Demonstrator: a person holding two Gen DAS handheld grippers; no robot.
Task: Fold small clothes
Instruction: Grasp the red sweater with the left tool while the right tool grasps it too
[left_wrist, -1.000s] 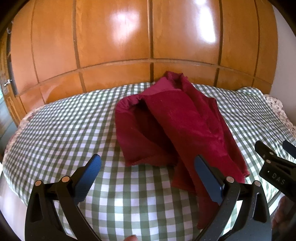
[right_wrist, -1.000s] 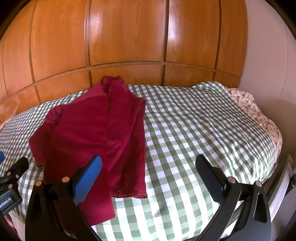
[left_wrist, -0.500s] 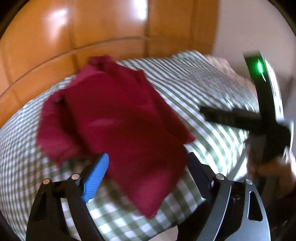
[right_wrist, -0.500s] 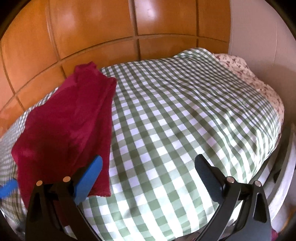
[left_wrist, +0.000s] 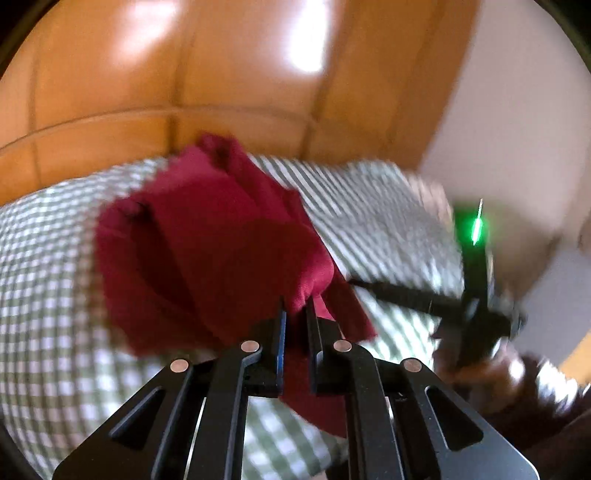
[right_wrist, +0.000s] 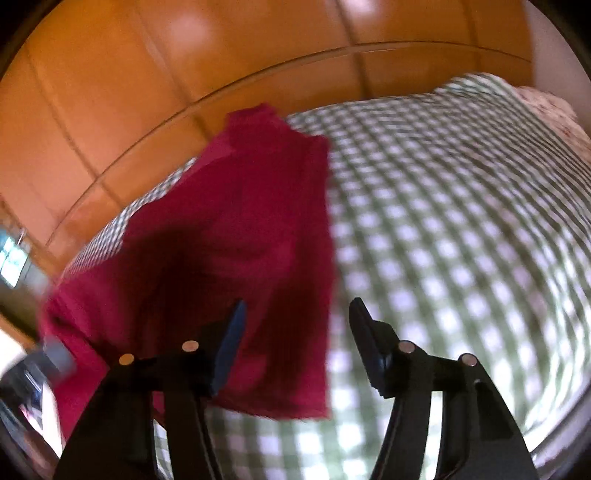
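Our left gripper (left_wrist: 295, 314), a black plastic linkage with silver rivets and a blue pad on one finger, was clamped on a bunched fold of the dark red knitted garment (left_wrist: 221, 251); its two fingers stood almost together with the cloth pinched between them. From that pinch the soft, matte fabric rose in a crumpled heap with a deep shadowed pocket on its left side, while a loose flap hung below and to the right of the fingers.

Our right gripper (right_wrist: 295, 325), of the same black build, had its jaws spread apart. Its blue-padded finger (right_wrist: 231, 332) lay over the garment's near edge (right_wrist: 236, 258), and the other finger stood over bare cloth; we could not tell whether either touched anything.

The garment lay on the green-and-white checked bedspread (right_wrist: 461, 221), toward its left part in the right wrist view, with its far end reaching the glossy orange wooden panelled headboard (left_wrist: 166, 74). A floral-printed fabric (right_wrist: 546, 107) showed at the far right edge of the bed, and a pale wall (left_wrist: 517, 110) stood beyond it. In the left wrist view the right gripper (left_wrist: 476, 295) appeared blurred at the right, carrying a green light (left_wrist: 476, 225).
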